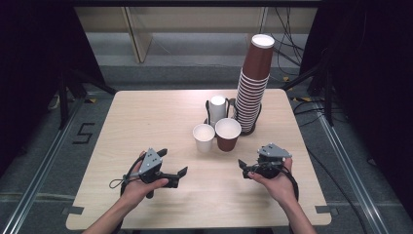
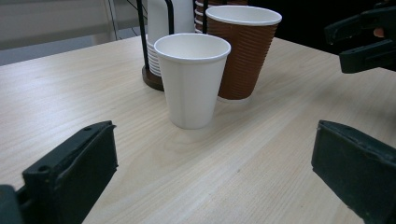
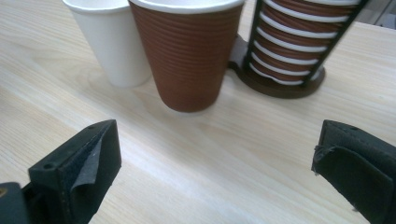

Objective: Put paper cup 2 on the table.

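Cups stand together near the middle of the wooden surface (image 1: 146, 122): a single white cup (image 1: 203, 137) and a single brown ribbed cup (image 1: 228, 133) sit upright side by side, close enough that I cannot tell whether they touch. Just behind them is a dark wire holder (image 1: 210, 111) with a short stack of white cups (image 1: 217, 108), and next to it a tall leaning stack of brown cups (image 1: 254, 83) in its own rack. Nearer the person's edge, the left hand-held gripper (image 1: 171, 165) hovers low with its jaws spread wide and nothing between them, pointed toward the white cup. The right hand-held gripper (image 1: 246, 168) sits opposite, jaws likewise wide apart and empty, facing the brown cup. Both are well short of the cups, and apart from each other.
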Available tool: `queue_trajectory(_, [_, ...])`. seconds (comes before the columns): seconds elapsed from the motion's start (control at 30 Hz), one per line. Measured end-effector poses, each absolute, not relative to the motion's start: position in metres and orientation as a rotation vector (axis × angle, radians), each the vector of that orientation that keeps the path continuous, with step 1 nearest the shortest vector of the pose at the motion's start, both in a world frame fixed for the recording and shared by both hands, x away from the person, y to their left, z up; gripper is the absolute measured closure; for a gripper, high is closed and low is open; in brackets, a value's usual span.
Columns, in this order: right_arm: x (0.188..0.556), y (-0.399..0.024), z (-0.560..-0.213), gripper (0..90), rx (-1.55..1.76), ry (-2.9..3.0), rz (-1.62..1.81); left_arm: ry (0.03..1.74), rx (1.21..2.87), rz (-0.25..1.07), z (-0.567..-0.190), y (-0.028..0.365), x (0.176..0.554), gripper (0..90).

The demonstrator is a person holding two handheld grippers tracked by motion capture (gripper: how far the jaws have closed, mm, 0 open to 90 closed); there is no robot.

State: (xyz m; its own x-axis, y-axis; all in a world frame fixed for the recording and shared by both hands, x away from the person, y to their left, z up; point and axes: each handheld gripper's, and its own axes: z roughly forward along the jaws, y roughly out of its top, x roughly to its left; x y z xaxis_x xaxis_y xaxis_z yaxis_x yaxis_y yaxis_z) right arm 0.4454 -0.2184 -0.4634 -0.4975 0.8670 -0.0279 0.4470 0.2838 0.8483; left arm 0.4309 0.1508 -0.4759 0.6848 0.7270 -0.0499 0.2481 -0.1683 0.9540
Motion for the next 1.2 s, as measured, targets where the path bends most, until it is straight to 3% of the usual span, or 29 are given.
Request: queue_trajectory(1.2, [0.400, -0.295, -0.484, 5.3, 1.292, 1.847, 1.202, 0.807, 1.731, 0.524, -0.480, 0.151, 0.433, 0.0])
